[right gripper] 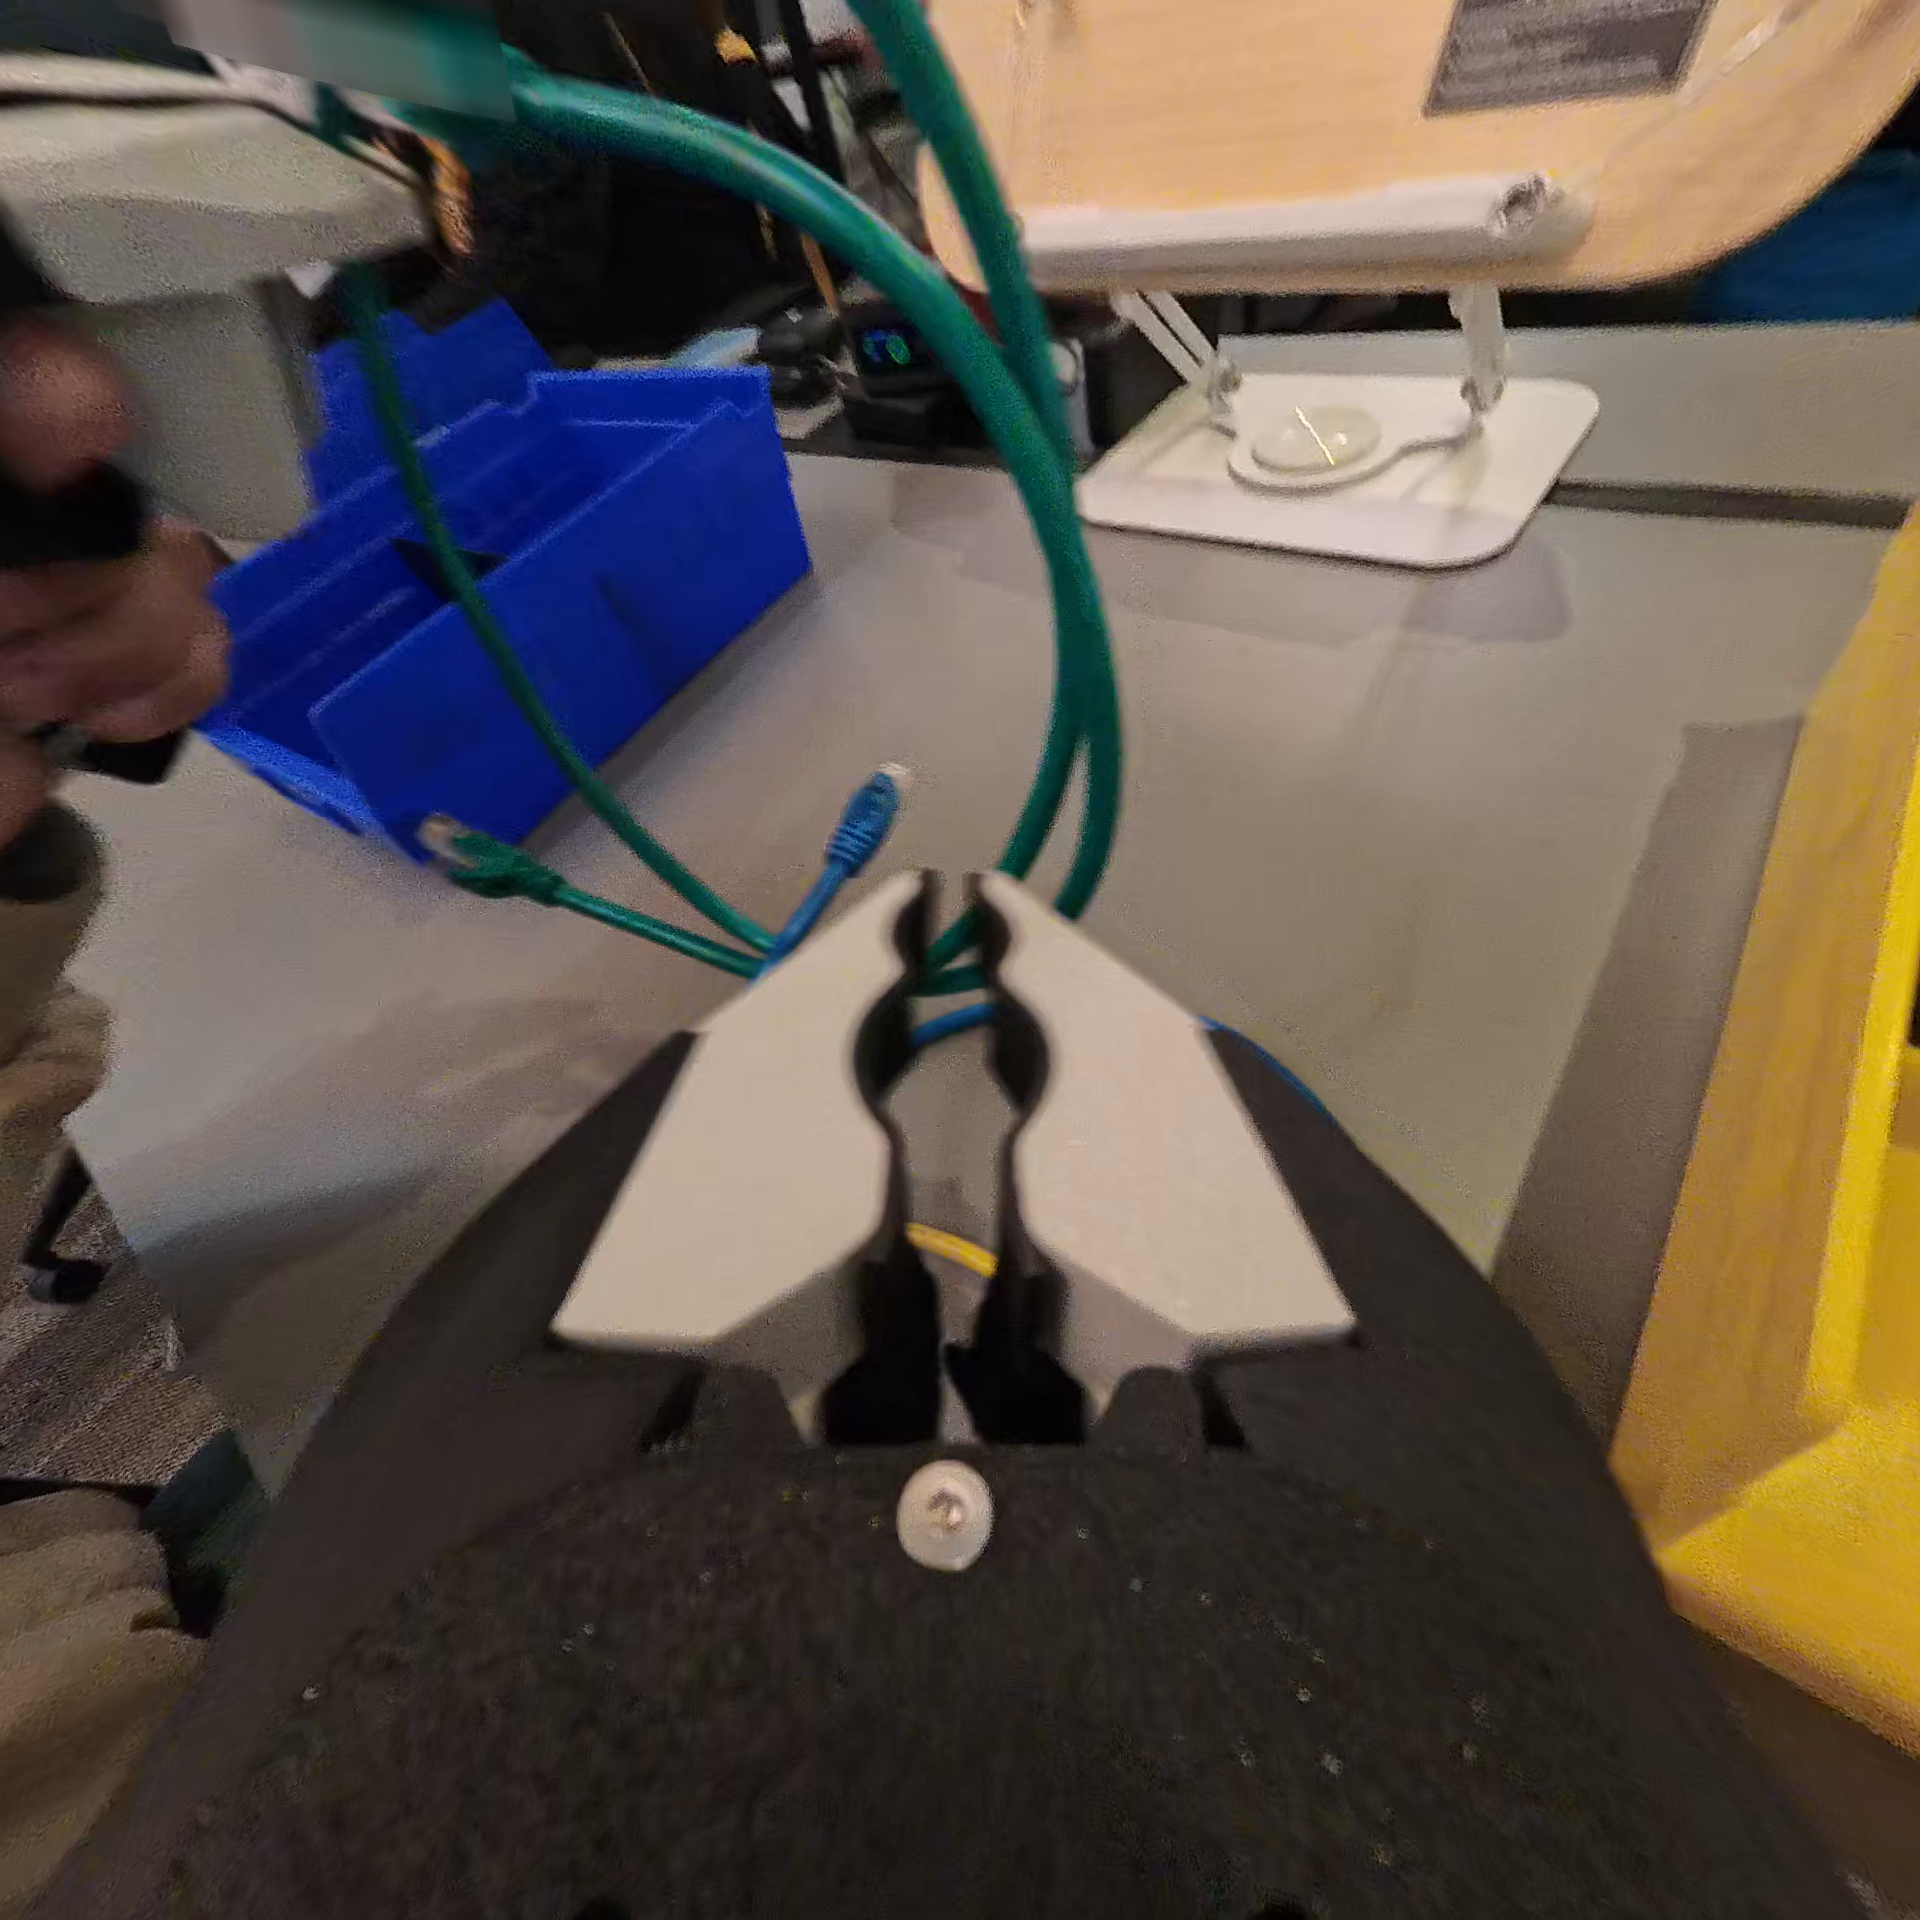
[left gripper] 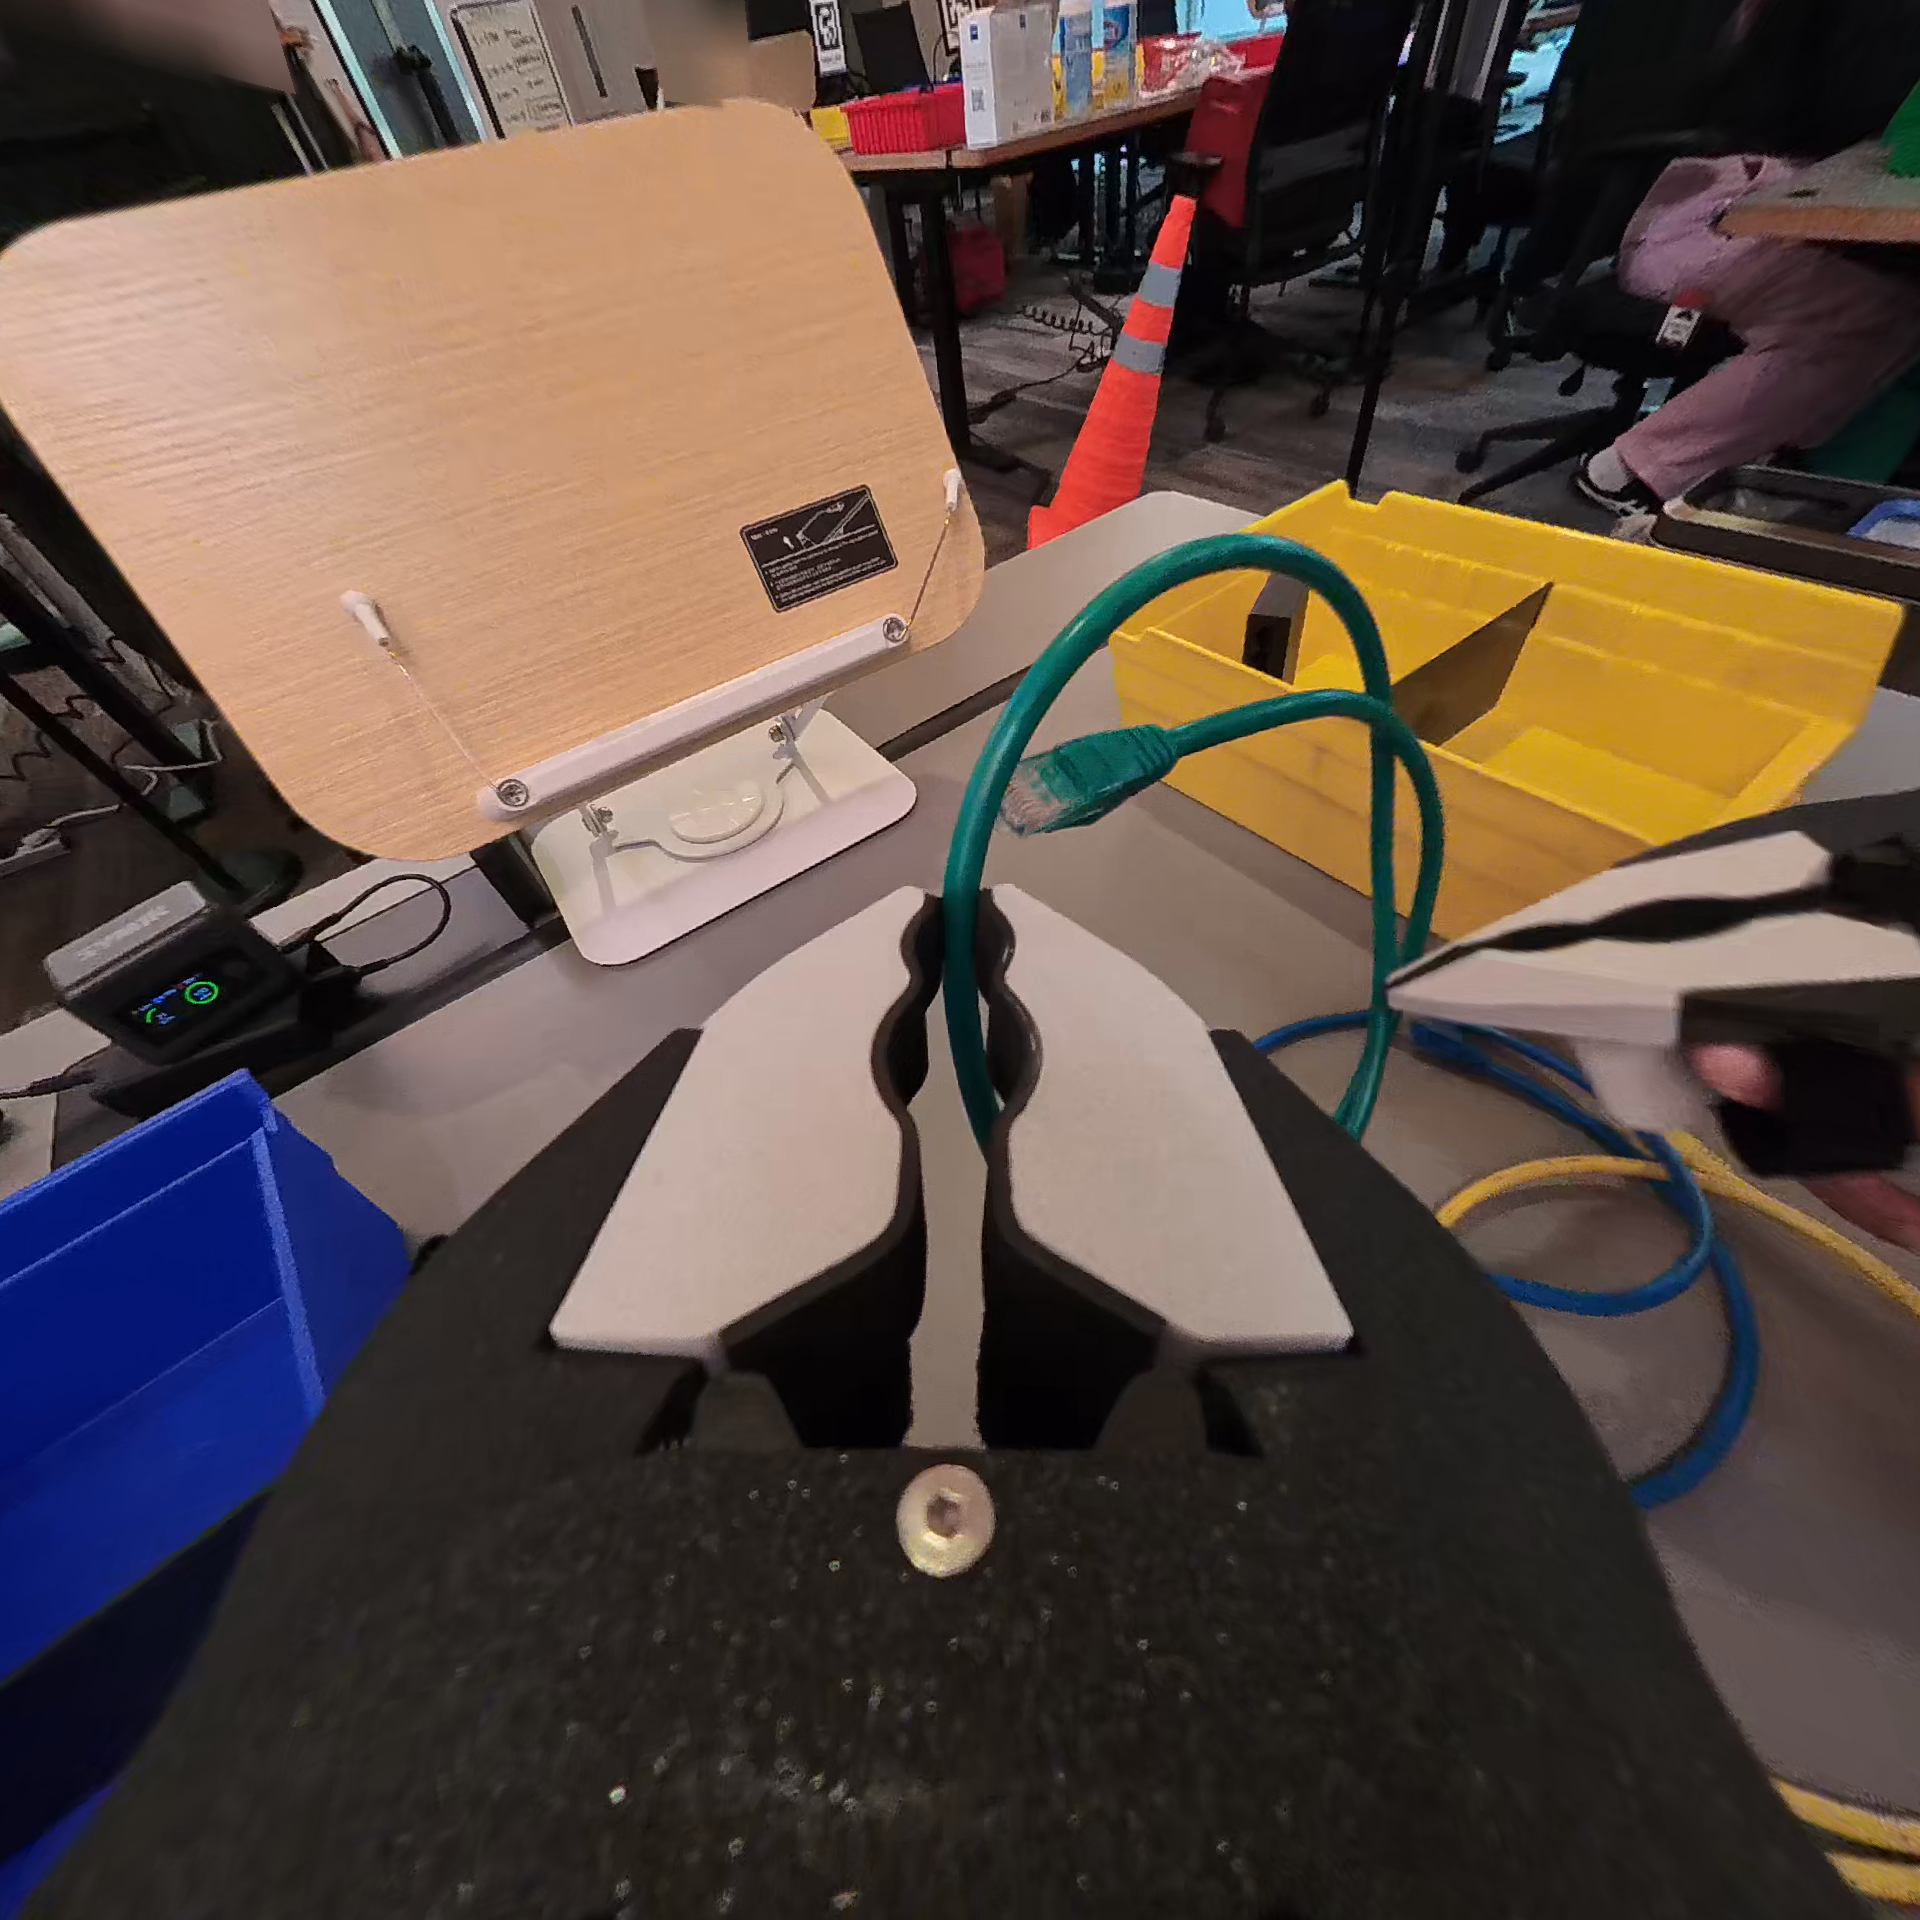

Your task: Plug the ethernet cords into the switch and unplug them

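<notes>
Green ethernet cord (left gripper: 1382, 665) runs up between the tips of the left gripper (left gripper: 961, 914), whose jaws are pinched together on it; from the tips it arches high and loops back, so that one clear-tipped plug (left gripper: 1049, 790) hangs in the air just ahead of the jaws and slightly to their right. Ahead and left of these jaws stands a tilted wooden board on a white stand (left gripper: 468, 468); ahead and right lies a yellow bin (left gripper: 1558, 727), and a blue bin (left gripper: 156, 1299) sits beside the left finger. To the right, lower down, the right gripper (left gripper: 1397, 987) reaches in over a blue cord (left gripper: 1662, 1278) and a yellow cord (left gripper: 1538, 1174) lying on the grey table (left gripper: 1195, 883). In the right wrist view, which is blurred, the right gripper (right gripper: 948, 883) has its jaws nearly together at the tips with a narrow gap; green and blue strands (right gripper: 945, 1013) show through the gap lower down between the fingers, but whether they are gripped cannot be told. Just ahead of those tips a blue plug (right gripper: 868, 810) points upward, and the green cord's other plug (right gripper: 468, 852) lies ahead and left, by the blue bin. No switch is visible.
</notes>
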The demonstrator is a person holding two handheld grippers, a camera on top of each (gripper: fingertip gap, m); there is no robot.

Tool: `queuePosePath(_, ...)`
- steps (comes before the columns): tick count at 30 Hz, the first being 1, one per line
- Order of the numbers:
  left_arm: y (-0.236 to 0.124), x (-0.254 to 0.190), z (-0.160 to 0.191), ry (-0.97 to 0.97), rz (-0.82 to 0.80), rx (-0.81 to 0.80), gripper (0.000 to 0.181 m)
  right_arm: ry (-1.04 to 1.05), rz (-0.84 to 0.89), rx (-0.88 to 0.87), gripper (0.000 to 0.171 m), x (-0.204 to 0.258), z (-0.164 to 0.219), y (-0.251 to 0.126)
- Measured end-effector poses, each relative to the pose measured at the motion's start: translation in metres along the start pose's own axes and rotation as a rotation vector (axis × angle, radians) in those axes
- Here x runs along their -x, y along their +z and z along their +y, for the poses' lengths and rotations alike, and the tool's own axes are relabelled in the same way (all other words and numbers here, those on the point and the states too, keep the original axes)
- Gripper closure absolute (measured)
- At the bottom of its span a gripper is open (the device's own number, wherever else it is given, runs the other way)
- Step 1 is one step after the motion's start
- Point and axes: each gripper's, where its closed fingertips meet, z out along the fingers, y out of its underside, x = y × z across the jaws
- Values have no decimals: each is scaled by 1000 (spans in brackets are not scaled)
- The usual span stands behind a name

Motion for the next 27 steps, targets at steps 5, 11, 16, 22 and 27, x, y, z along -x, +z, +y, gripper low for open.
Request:
queuePosePath(5,-13,-13,6,-7,29,-18,176,31,97,-8,168,-22,3,7)
queuePosePath(11,-26,-19,18,-36,28,-41,176,118,129,1,123,-32,11,12)
queuePosePath(16,-37,-23,26,-51,31,-52,176,57,73,41,167,-23,11,28)
queuePosePath(22,-46,-20,54,-59,4,-13,174,-146,222,-13,171,-29,-26,34)
queuePosePath(27,-63,-31,101,-408,22,7,147,-437,490,-114,171,-55,-57,42)
